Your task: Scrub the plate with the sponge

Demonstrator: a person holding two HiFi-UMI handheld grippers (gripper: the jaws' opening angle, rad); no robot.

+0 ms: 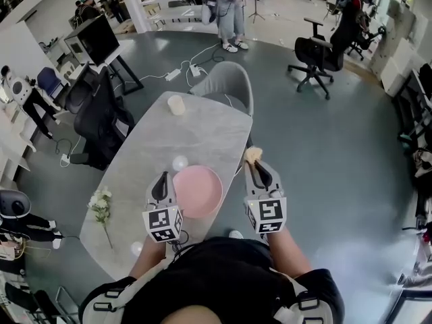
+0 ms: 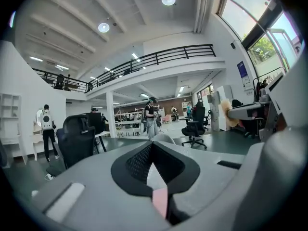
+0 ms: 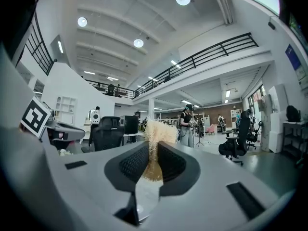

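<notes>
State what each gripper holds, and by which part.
The left gripper pinches the pink plate by its rim. The right gripper grips the yellow sponge by one end; the rest sticks out past the jaws.

Pink plate (image 1: 198, 191); tan sponge (image 1: 253, 154); grey marbled table (image 1: 196, 133).

Round pink plate (image 1: 198, 191), rim pinched by left gripper (image 1: 162, 179) at 9 o'clock. Pale fibrous sponge (image 1: 253, 154) at plate's 2 o'clock, clamped in right gripper (image 1: 256, 162).
</notes>
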